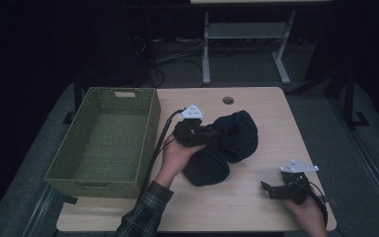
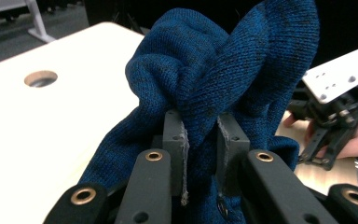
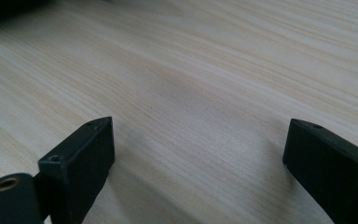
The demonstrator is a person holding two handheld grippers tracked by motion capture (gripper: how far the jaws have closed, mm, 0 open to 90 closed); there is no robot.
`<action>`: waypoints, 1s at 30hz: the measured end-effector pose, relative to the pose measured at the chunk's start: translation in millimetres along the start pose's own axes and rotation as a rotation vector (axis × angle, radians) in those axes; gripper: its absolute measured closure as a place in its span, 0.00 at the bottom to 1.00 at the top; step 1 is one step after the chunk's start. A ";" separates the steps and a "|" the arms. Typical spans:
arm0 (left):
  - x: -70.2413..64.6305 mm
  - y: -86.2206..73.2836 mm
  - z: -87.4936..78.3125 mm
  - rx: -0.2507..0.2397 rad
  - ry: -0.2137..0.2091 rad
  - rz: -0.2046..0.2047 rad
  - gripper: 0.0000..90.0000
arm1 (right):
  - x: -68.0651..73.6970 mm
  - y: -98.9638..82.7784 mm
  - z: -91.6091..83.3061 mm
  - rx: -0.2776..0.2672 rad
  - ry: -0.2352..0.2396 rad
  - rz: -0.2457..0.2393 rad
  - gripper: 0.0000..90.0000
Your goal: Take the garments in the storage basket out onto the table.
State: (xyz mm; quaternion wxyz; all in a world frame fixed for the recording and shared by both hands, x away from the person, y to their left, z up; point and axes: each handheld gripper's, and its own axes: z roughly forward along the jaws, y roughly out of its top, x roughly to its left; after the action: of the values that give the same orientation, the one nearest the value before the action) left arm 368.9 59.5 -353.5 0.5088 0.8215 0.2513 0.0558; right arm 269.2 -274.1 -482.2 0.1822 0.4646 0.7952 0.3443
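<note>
A dark blue knitted garment [image 1: 229,143] lies bunched in the middle of the wooden table [image 1: 256,207]. My left gripper [image 1: 208,135] reaches into it from the left, held level by a hand in a plaid sleeve. In the left gripper view a fold of the blue knit [image 2: 223,79] is pinched between the two grey pads [image 2: 175,135], so my left gripper [image 2: 200,135] is shut on the garment. My right gripper [image 1: 266,188] rests low near the table's front right, jaws pointing left. In the right gripper view my right gripper [image 3: 198,154] stands wide open over bare wood.
A green woven basket [image 1: 150,131] with nothing in it stands along the table's left side, close beside the left hand. A round cable hole [image 1: 228,100] sits near the far edge. Desk legs and cables stand on the floor behind the table.
</note>
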 end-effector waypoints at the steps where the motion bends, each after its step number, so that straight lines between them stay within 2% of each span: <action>1: 1.4 -1.9 2.3 0.007 0.003 -0.002 0.85 | 0.0 0.0 0.0 0.000 0.000 0.000 0.09; 10: 17.7 -18.1 20.6 0.038 0.023 -0.046 0.85 | 0.2 0.0 0.1 0.002 0.000 0.004 0.09; 23: 37.9 -30.2 34.5 0.070 0.062 -0.083 0.83 | -0.1 -0.1 0.2 0.002 -0.002 0.000 0.09; 26: 40.0 -30.8 34.2 0.070 0.074 -0.080 0.79 | -0.1 -0.1 0.2 0.002 -0.002 0.000 0.09; 30: 41.3 -29.6 30.1 0.074 0.107 -0.072 0.61 | -0.1 -0.1 0.2 0.002 -0.002 0.000 0.09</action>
State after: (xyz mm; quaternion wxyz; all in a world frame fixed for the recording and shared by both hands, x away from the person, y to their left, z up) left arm 404.6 65.0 -400.2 0.4655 0.8260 0.3096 0.0720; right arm 269.3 -274.1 -482.5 0.1826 0.4650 0.7955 0.3430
